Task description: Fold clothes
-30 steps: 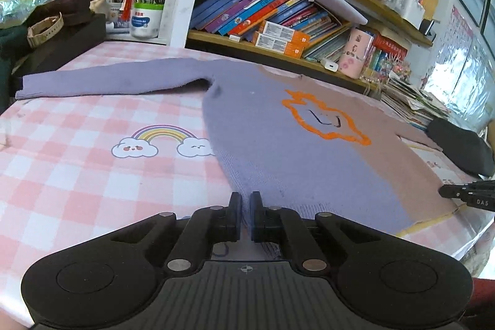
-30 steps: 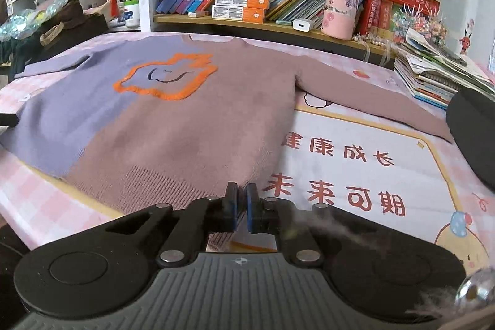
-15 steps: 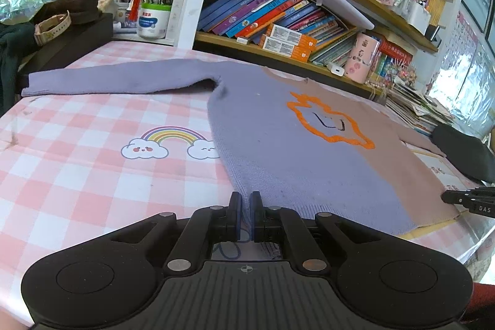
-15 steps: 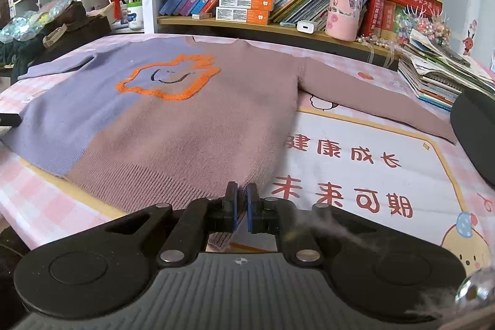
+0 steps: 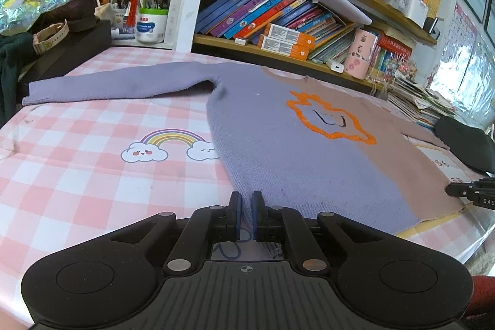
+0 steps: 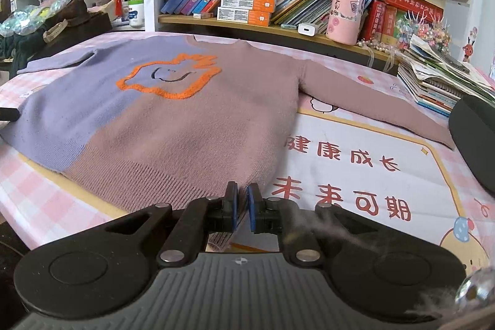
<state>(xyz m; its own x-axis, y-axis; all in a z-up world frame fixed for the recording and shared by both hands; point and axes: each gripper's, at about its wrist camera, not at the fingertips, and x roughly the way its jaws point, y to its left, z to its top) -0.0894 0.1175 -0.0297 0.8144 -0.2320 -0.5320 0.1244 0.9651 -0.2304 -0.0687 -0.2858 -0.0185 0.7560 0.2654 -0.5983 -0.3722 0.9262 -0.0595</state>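
Left wrist view — left claw [image 5: 246, 214] pinching sweater [image 5: 294, 150] hem corner; right claw [image 6: 243, 206] pinching opposite hem corner — sweater flat on table [image 5: 77, 175].

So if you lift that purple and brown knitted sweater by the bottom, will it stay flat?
Probably not. The purple and brown knitted sweater looks soft and lies limp, so it should droop. Its long sleeves would likely dangle and drag.

Even daylight, sharp centre, fisheye bending at edges.

Wooden bookshelves [image 5: 324, 5] crammed with books back a table under a pink checked cloth [image 5: 77, 175]
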